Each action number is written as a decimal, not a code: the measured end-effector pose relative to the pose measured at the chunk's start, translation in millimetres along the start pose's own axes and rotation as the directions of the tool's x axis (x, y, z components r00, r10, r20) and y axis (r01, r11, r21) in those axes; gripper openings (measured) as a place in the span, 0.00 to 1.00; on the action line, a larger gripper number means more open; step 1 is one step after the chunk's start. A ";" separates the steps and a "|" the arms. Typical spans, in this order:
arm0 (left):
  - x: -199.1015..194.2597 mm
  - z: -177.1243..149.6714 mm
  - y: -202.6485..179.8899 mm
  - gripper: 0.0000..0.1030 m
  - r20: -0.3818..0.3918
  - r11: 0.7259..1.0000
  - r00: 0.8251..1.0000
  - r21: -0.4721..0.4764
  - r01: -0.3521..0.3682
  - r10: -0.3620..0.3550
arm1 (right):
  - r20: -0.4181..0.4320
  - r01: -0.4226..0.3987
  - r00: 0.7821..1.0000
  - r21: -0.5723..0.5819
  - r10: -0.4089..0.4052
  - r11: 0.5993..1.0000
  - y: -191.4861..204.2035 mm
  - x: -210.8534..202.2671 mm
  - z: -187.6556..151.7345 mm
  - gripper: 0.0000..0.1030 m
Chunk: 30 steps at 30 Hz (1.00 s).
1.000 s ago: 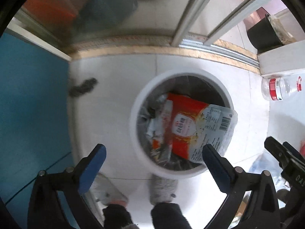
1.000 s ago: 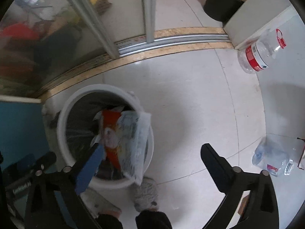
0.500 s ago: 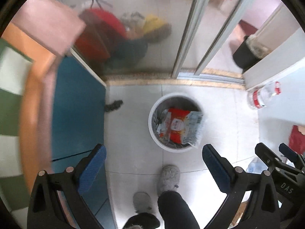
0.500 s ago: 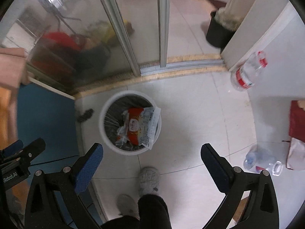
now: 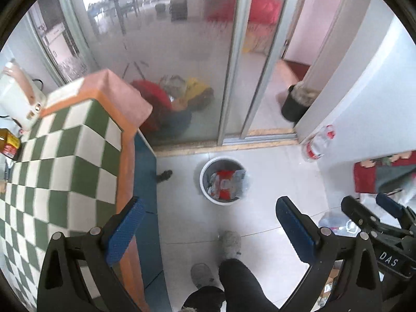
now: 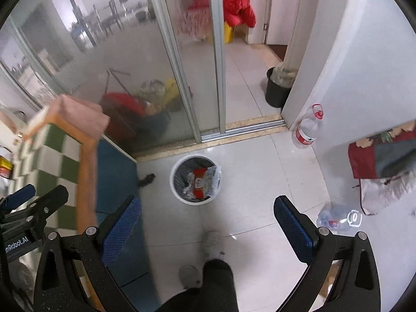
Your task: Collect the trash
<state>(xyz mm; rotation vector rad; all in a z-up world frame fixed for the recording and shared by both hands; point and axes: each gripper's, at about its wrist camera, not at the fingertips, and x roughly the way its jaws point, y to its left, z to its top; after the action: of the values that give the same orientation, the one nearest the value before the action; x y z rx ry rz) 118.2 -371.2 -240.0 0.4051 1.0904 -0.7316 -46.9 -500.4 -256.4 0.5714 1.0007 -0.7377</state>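
Left wrist view: the camera has pulled well up and away over the last second. The round white plastic trash bin (image 5: 223, 180) filled mid-frame then; now it sits small at centre on the pale tiled floor (image 5: 273, 182). The red-and-clear plastic snack wrapper (image 5: 228, 182) lies in the bin, one edge draped over the rim. Left gripper (image 5: 208, 231) is spread wide, nothing between the blue pads; same for the right gripper (image 6: 206, 230).

So that drop looks done, and both tools are free. Likely remaining trash: a crushed clear plastic bottle (image 6: 338, 219) lying lower right in the right wrist view, and a clear red-capped water bottle (image 6: 306, 130) standing against the white wall, right of centre. The green-and-white checkered tablecloth (image 5: 52, 169) now fills the left side of the frame.
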 end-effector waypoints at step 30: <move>-193.2 -46.4 -8.9 1.00 0.115 0.972 0.968 -0.051 0.231 -0.224 | 0.037 -0.316 0.946 -0.093 0.321 0.944 -24.0 -219.8 -28.3 1.00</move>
<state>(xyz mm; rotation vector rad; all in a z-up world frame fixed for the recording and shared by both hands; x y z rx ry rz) 30.4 -283.8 -84.5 0.1846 1.0646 -0.9085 -155.5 -432.5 -73.9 0.6182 0.8608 -0.4174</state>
